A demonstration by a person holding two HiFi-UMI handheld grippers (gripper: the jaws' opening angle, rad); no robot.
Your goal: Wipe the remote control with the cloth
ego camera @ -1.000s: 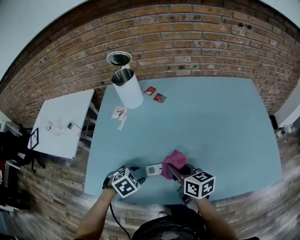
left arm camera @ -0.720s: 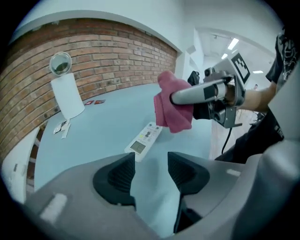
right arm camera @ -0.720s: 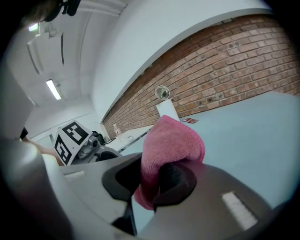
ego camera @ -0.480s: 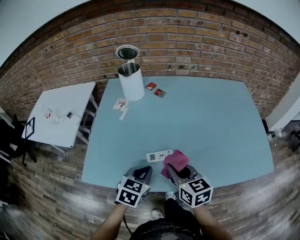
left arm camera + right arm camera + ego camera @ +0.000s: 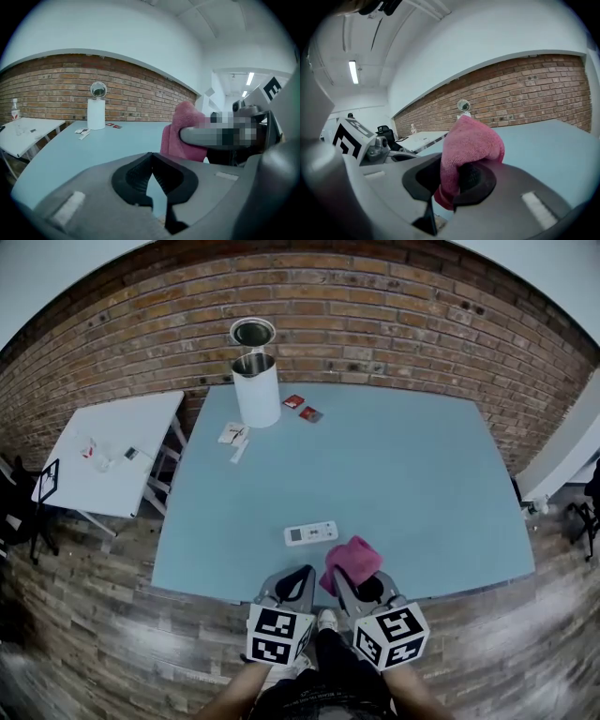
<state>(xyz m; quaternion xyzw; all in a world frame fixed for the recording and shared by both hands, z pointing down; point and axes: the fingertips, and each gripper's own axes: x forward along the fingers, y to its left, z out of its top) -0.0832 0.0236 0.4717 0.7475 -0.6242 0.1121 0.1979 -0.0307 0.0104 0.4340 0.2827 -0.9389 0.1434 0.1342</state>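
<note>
White remote control (image 5: 311, 533), markings too small

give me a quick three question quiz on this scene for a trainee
1. True or false: the left gripper holds the remote control.
2. What is the right gripper shut on? A) pink cloth B) remote control C) nothing
3. Fill in: the remote control lies on the ___ table.
Key: 1 false, it is shut and empty; 2 A; 3 blue.
</note>
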